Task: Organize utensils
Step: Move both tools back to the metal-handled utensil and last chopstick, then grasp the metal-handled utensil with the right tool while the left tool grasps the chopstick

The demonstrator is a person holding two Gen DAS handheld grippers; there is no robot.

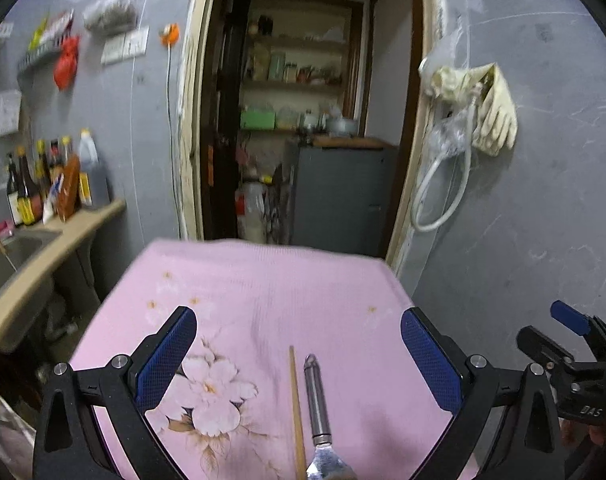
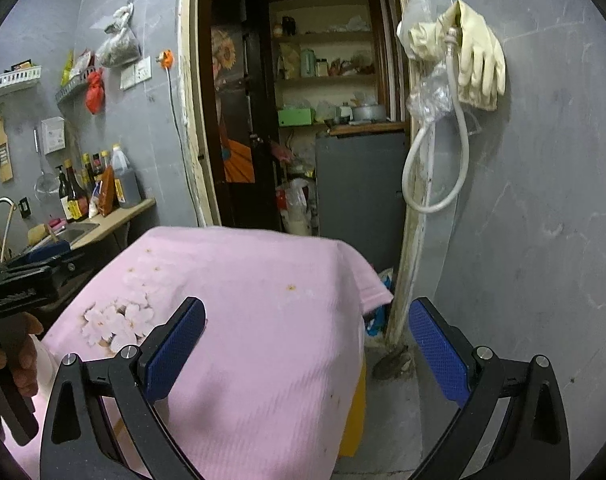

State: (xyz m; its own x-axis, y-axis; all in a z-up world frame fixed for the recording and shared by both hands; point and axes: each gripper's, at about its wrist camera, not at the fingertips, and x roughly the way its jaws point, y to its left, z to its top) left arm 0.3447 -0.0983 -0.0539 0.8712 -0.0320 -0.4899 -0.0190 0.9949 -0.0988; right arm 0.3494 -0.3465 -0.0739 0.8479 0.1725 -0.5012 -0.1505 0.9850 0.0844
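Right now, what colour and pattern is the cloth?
Pink cloth with white flowers; left wrist view shows it best.

Right tool spread wide over pink floral cloth, cream gloves on grey wall

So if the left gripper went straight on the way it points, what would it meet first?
Probably the pink cloth: the open left gripper angles down over it, with the chopstick and metal-handled utensil lying nearer, under its fingers. Depth is unclear.
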